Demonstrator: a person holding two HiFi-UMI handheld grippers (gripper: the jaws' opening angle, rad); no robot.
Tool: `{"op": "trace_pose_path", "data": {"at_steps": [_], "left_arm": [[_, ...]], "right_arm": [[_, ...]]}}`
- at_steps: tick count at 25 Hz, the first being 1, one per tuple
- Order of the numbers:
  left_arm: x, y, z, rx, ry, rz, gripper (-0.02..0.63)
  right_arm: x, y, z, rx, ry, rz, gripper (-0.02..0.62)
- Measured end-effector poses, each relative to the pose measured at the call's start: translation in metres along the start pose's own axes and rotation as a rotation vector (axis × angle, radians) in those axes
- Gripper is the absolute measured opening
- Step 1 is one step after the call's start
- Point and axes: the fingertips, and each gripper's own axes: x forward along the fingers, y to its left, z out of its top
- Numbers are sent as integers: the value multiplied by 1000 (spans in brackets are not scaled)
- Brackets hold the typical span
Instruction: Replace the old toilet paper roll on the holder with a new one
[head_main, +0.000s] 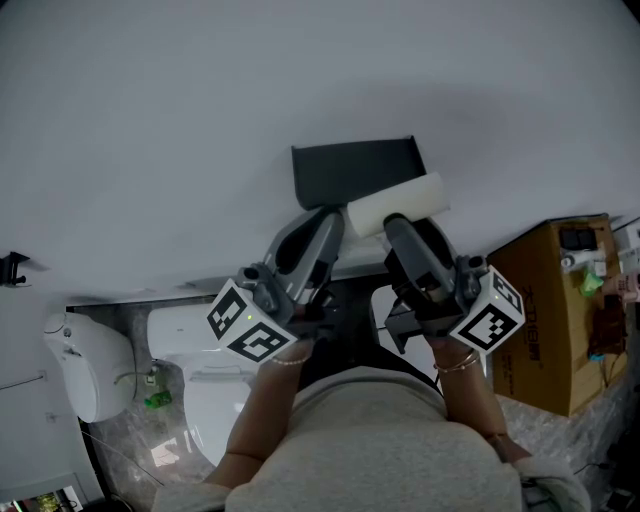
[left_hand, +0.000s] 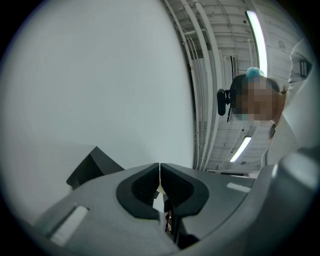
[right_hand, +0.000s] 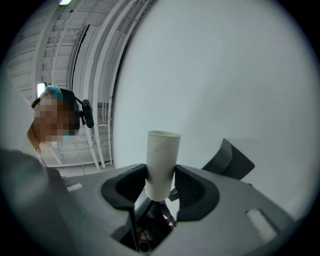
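Observation:
The old roll is down to a bare cardboard tube (head_main: 395, 205), which my right gripper (head_main: 398, 225) is shut on. In the right gripper view the tube (right_hand: 162, 162) stands upright between the pads, its open end up. The black holder (head_main: 355, 170) is fixed to the white wall just beyond both grippers. It also shows as a dark box (right_hand: 230, 160) to the tube's right and as a black holder (left_hand: 92, 167) at lower left in the left gripper view. My left gripper (head_main: 325, 222) is shut with nothing in it, jaws touching (left_hand: 159, 172). No new roll is in sight.
Below my arms stands a white toilet (head_main: 215, 390) on a marbled floor. A brown cardboard box (head_main: 545, 310) with small items on top is at the right. A white rounded fixture (head_main: 75, 365) hangs at the left. The person's head shows in both gripper views.

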Motion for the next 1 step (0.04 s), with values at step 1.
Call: {"op": "trace_pose_path", "data": {"at_steps": [1], "left_arm": [[0, 0, 0, -1, 2, 0, 14]], "right_arm": [[0, 0, 0, -1, 0, -1, 184]]}}
